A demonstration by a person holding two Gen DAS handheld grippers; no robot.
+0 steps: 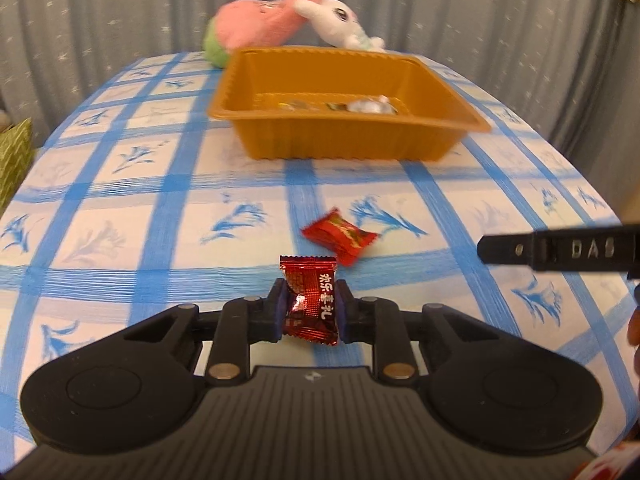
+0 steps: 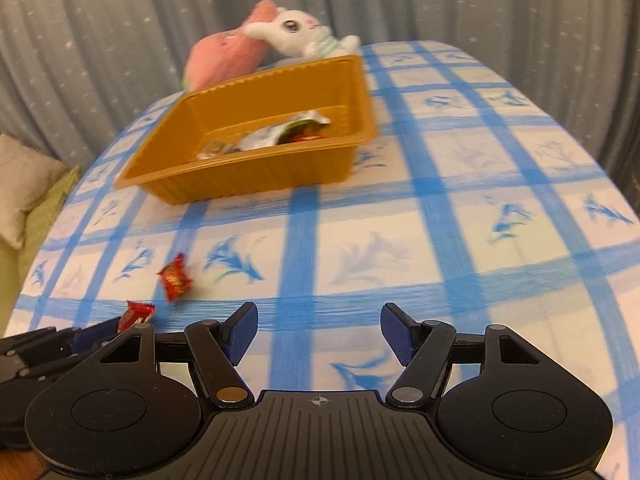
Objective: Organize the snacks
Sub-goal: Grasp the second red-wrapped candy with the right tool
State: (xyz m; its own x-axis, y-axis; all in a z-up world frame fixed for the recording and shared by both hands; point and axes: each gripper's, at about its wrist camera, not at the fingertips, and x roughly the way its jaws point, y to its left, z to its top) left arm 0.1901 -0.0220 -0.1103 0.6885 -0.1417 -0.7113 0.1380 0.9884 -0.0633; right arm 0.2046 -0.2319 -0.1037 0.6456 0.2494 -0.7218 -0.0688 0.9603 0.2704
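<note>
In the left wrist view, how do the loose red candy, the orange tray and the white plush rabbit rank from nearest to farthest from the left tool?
1. Loose red candy: on the cloth just ahead of the left tool, slightly right.
2. Orange tray: mid-table, beyond the candy.
3. White plush rabbit: behind the tray, at the far edge.

The candy (image 1: 310, 300) between the left gripper's (image 1: 310, 312) fingers reads "欢乐喜礼", perhaps. Right of it, a black bar (image 1: 560, 249) reads "DAS".
</note>
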